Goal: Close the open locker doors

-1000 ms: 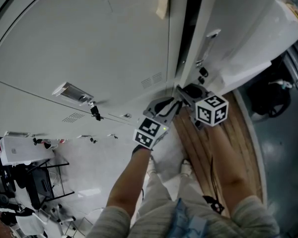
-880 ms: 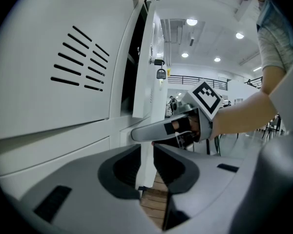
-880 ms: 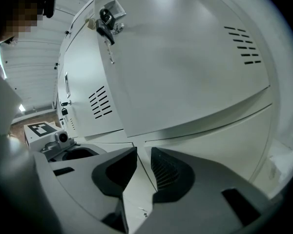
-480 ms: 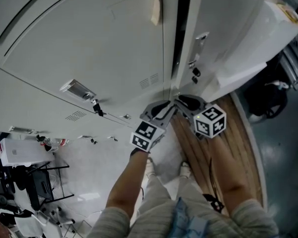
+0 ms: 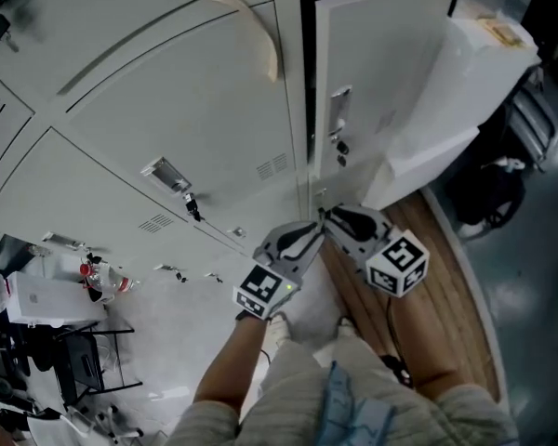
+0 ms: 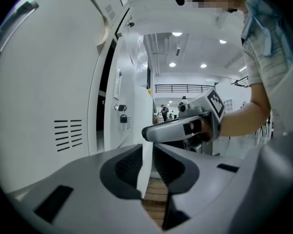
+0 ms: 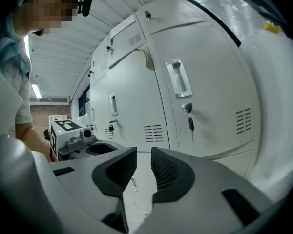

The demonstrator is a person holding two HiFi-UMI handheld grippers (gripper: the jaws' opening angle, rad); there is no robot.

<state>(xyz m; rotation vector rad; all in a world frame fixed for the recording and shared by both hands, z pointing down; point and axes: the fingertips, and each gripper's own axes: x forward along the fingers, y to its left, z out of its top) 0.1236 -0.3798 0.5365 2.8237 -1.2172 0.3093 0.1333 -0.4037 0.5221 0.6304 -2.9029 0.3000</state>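
- The left gripper (image 6: pixel 147 161), moulded grey plastic with ribbed black pads, is holding its tongs a thin slit apart and pinching nothing. Only a white panel and plank floor are showing through the slit.
- The right gripper (image 7: pixel 144 165), of the same build, is carrying its tongs barely parted and empty. Its tips are sitting just beside the left gripper's, low in front of the lockers.
- Beneath them, a strip of wooden planks (image 5: pixel 446 286) is running along the foot of the lockers, and glossy white floor (image 5: pixel 167 314) is spreading out to the left.
- The open locker door (image 5: pixel 377 63) is standing slightly ajar just beyond the tips, and neither gripper is touching it. It is smooth pale-grey sheet metal, with a recessed handle (image 5: pixel 339 110) and a key (image 5: pixel 342 156) hanging below.
- A dark vertical gap (image 5: pixel 306 82) is showing along the door's free left edge.
- Left of the gap, a closed door (image 5: pixel 167 110) is lying flush, with louvred vents (image 5: pixel 272 166) cut near its lower corner.
- Farther right, a bulky white unit (image 5: pixel 446 100) is standing close against the ajar door's side.
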